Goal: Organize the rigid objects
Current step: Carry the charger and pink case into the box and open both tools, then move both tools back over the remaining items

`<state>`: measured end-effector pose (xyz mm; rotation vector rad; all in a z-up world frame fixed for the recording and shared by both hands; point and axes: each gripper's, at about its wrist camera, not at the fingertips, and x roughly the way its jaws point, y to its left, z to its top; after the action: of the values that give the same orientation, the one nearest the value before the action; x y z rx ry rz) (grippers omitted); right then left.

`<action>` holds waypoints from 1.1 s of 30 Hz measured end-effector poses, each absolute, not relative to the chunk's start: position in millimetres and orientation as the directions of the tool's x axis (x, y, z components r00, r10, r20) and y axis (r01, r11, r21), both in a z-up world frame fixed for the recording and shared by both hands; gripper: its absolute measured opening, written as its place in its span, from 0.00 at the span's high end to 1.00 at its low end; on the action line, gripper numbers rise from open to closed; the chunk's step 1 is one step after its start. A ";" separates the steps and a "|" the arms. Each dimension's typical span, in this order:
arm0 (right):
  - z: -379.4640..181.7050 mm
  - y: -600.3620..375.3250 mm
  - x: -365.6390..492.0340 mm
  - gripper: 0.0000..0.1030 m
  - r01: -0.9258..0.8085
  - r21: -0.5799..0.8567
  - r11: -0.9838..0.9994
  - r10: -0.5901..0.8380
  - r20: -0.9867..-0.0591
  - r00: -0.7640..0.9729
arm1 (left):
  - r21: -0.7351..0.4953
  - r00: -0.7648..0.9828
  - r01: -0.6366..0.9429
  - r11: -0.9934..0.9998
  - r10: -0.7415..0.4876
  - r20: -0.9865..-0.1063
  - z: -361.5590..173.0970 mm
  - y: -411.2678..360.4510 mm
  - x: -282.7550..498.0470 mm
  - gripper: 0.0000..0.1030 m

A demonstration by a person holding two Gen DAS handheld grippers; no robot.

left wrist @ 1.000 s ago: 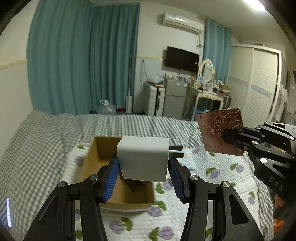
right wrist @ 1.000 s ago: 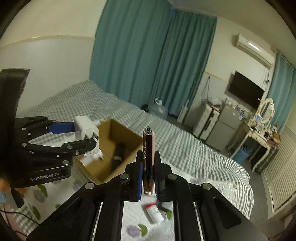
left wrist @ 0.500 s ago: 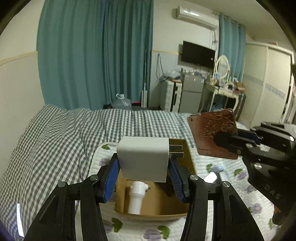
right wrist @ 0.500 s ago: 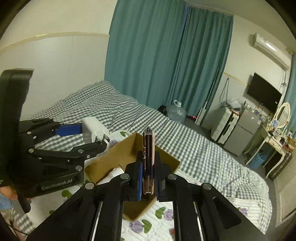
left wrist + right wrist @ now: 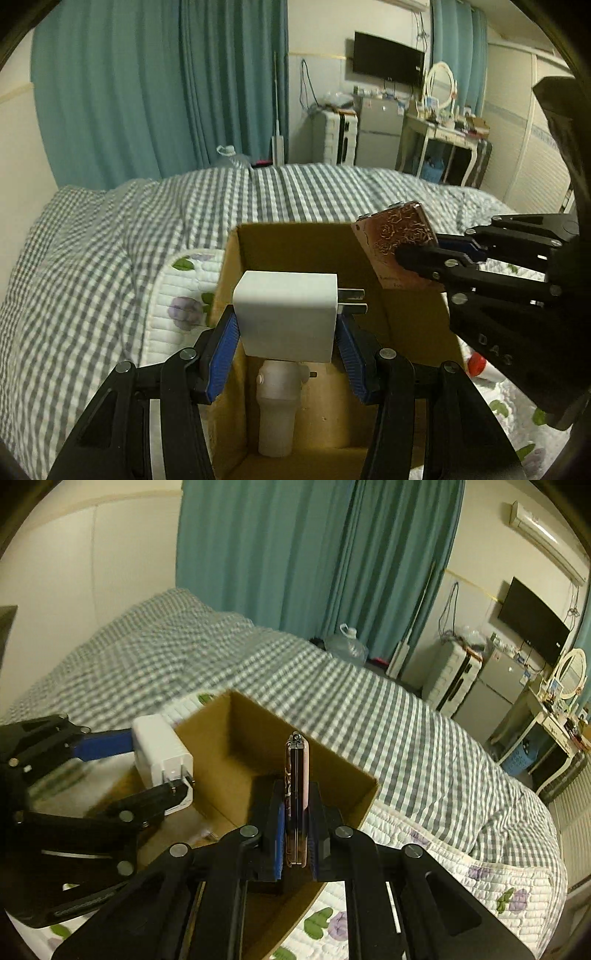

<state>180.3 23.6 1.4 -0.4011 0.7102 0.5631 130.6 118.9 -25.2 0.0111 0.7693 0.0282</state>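
Observation:
My left gripper (image 5: 286, 328) is shut on a white plug adapter (image 5: 286, 314), its prongs pointing right, held over the open cardboard box (image 5: 295, 243). A white bottle (image 5: 277, 410) lies in the box below it. My right gripper (image 5: 295, 812) is shut on a thin pink case with a rose pattern (image 5: 295, 775), held edge-on above the box's (image 5: 343, 768) near right part. From the left wrist view the pink case (image 5: 395, 236) hangs at the box's right wall. In the right wrist view the adapter (image 5: 160, 757) sits over the box's left side.
The box stands on a white floral quilt (image 5: 443, 867) over a grey checked bedspread (image 5: 92, 258). A small red-capped tube (image 5: 480, 365) lies on the quilt right of the box. Teal curtains, a dresser and a wardrobe stand beyond the bed.
Both grippers have come forward and down, closing in over the box with their objects still held. The box now fills the lower middle of both views, and the white bottle inside shows.

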 end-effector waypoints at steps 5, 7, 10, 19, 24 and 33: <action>-23.3 25.0 203.5 0.91 -0.605 -0.146 0.782 0.325 -0.734 0.597 | 0.043 0.689 0.007 0.999 0.027 -0.724 -41.8 112.8 146.7 0.49; -30.1 24.5 211.8 0.91 -0.608 -0.137 0.782 0.323 -0.745 0.584 | 0.053 0.673 0.012 0.998 0.031 -0.739 -47.4 110.6 152.5 0.49; -37.6 24.2 220.4 0.91 -0.619 -0.120 0.776 0.332 -0.757 0.562 | 0.066 0.649 0.007 0.998 0.046 -0.759 -55.9 111.7 159.5 0.49; -48.8 18.8 226.5 0.89 -0.606 -0.047 0.794 0.359 -0.769 0.529 | 0.061 0.611 -0.017 0.998 0.058 -0.789 -69.0 120.7 166.2 0.47; -26.8 0.7 219.9 0.47 -0.573 -0.009 0.819 0.395 -0.716 0.575 | 0.091 0.629 -0.030 0.995 0.090 -0.772 -56.9 116.6 158.2 0.39; 51.3 -60.9 183.2 0.17 -0.515 0.015 0.857 0.420 -0.599 0.681 | 0.093 0.708 -0.066 0.993 0.112 -0.697 7.1 99.9 116.9 0.36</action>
<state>183.2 -60.9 51.3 -0.1600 0.6309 0.5271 116.9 99.9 7.1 0.0627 0.7773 0.0992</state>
